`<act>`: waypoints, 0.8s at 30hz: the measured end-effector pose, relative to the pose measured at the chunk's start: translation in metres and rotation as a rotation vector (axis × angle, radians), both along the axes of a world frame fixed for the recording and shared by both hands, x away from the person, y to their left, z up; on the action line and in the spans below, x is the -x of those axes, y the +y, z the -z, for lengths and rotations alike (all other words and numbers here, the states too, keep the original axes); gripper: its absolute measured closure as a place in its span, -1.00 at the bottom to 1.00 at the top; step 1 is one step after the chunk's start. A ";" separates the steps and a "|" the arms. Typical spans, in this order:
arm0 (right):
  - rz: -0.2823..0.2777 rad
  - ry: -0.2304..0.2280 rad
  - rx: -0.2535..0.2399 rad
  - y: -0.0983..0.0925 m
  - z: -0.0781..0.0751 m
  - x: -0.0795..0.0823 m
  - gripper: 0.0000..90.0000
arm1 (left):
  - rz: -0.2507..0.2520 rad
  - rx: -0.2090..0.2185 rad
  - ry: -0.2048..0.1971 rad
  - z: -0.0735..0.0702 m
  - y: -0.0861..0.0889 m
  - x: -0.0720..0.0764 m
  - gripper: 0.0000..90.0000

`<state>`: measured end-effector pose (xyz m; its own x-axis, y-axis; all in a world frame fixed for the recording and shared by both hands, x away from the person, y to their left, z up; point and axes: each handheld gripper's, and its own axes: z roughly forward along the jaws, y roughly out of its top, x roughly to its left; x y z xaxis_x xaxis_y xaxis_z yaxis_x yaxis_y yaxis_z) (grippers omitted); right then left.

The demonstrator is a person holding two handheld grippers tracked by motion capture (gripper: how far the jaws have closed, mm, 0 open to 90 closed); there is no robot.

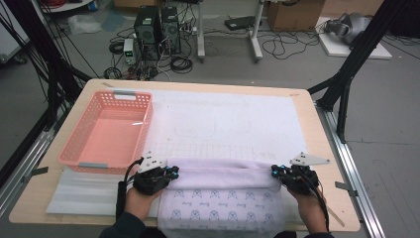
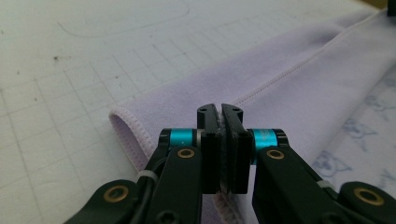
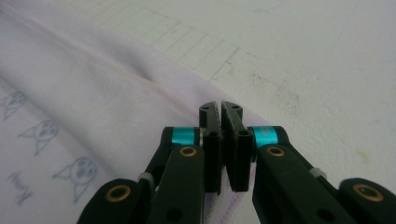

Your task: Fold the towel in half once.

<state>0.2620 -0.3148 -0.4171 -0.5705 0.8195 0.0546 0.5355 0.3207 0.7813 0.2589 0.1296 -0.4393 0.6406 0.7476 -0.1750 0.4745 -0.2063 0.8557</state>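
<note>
The pale lilac cloth with little cat-face prints [image 1: 223,203] runs off the bottom edge in the high view, so its near hem is cut off. In both gripper views the closed black jaws cover whatever bit of hem sits between them. The print's tiny lettering is unreadable.

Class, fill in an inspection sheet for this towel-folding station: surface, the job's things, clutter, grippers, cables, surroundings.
Surface: wooden table under a white gridded mat.
Job's things: lilac towel at the near edge, its far part folded over, cat-print side showing nearer the person.
Clutter: pink basket at the left, nothing seen inside it.
Grippers: left gripper shut on the towel's left edge; right gripper shut on its right edge.
Cables: black cable trailing along the left hand; loose cables on the floor.
Surroundings: computer towers, cardboard box, black frame legs.
</note>
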 end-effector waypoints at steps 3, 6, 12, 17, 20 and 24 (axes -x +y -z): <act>-0.014 -0.040 -0.033 -0.006 -0.005 0.016 0.92 | 0.027 0.028 -0.035 -0.007 0.004 0.013 0.91; -0.059 -0.087 -0.050 -0.012 -0.010 0.039 0.92 | 0.061 0.062 -0.054 -0.013 0.009 0.026 0.90; -0.130 -0.112 -0.074 -0.013 -0.012 0.070 0.93 | 0.113 0.060 -0.037 -0.010 0.017 0.051 0.90; -0.158 -0.092 -0.063 -0.014 -0.010 0.090 0.93 | 0.148 0.055 -0.010 -0.007 0.020 0.062 0.90; -0.176 -0.045 -0.017 -0.014 -0.002 0.097 0.92 | 0.163 0.050 0.005 -0.005 0.022 0.064 0.87; -0.145 -0.039 -0.029 -0.017 0.001 0.091 0.36 | 0.110 0.081 -0.023 -0.009 0.020 0.051 0.12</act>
<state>0.1713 -0.3319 -0.4185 -0.6848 0.7268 0.0524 0.4541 0.3694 0.8108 0.2083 0.1498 -0.4303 0.7222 0.6571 -0.2160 0.4330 -0.1859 0.8820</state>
